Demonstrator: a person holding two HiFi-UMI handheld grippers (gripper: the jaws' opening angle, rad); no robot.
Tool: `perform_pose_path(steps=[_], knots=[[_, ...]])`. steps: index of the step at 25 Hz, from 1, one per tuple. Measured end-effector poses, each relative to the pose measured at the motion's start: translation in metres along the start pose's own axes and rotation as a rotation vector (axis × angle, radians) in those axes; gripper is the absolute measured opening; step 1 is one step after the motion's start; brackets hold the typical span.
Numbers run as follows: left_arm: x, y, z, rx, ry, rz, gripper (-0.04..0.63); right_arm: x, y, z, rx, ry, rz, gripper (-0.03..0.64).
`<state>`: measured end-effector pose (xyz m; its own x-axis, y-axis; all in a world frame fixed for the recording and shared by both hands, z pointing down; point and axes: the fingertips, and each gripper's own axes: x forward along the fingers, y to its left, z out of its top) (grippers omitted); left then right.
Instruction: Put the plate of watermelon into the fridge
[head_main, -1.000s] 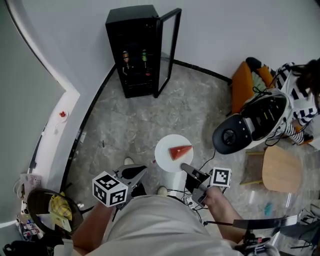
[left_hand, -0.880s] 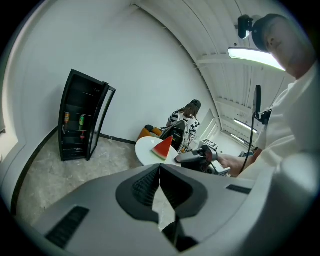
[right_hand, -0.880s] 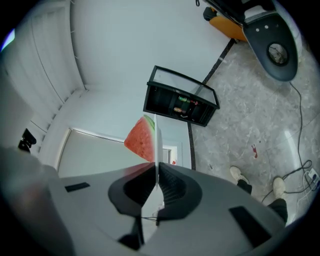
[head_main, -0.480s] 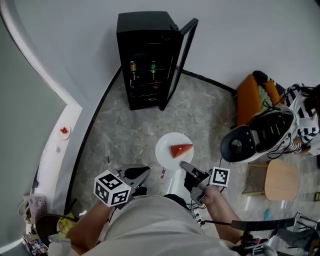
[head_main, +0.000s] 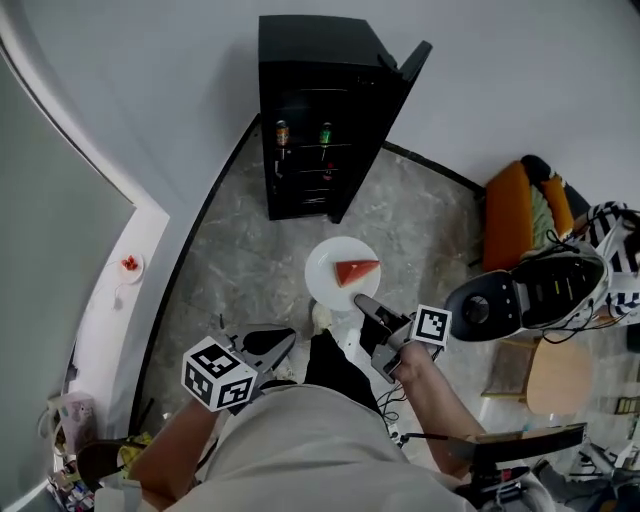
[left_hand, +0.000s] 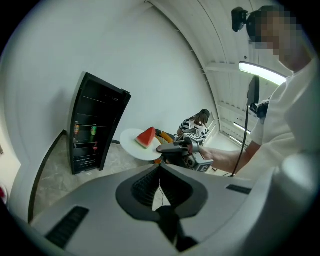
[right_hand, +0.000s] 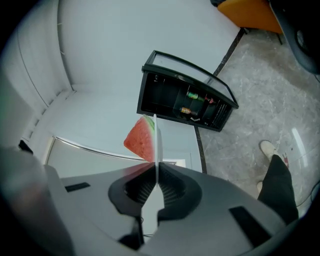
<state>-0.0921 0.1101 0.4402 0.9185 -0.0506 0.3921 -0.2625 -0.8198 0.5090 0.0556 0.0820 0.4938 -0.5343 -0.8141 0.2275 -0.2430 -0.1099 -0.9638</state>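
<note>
Grey speckled stone floor (head_main: 250, 250) and a curved white wall form the setting, seen from above the person. Right gripper (head_main: 365, 303): jaws closed tight on the near rim of a white plate (head_main: 322, 265), which is carried clear of the floor and reaches forward from the jaw tips. In the right gripper view the plate stands edge-on, as a thin white line pinched between the two jaws. Watermelon slice (head_main: 357, 271): one red wedge with a green rind, lying on the plate just ahead of the right gripper's tips. Fridge (head_main: 320, 110): a small black cabinet against the wall, well ahead of the right gripper and apart from the plate, with its door (head_main: 395, 115) swung open on the right side. Bottles (head_main: 282, 133) stand on an upper wire shelf inside. Left gripper (head_main: 285, 340): jaws brought together with nothing between them, held beside the right gripper on its left, nearer the person and not touching the plate. Orange chair (head_main: 508, 215): off to the right of the right gripper, near the wall.
</note>
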Motion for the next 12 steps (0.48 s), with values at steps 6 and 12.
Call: perform_pose_path(steps=[6, 12], knots=[[0.017, 0.061, 0.050, -0.017, -0.029, 0.047, 0.012, 0.077, -0.012, 0.071, 0.007, 0.017, -0.009, 0.025], [0.050, 0.124, 0.110, -0.032, -0.046, 0.094, 0.012, 0.155, -0.025, 0.160, -0.011, 0.051, -0.024, 0.025]])
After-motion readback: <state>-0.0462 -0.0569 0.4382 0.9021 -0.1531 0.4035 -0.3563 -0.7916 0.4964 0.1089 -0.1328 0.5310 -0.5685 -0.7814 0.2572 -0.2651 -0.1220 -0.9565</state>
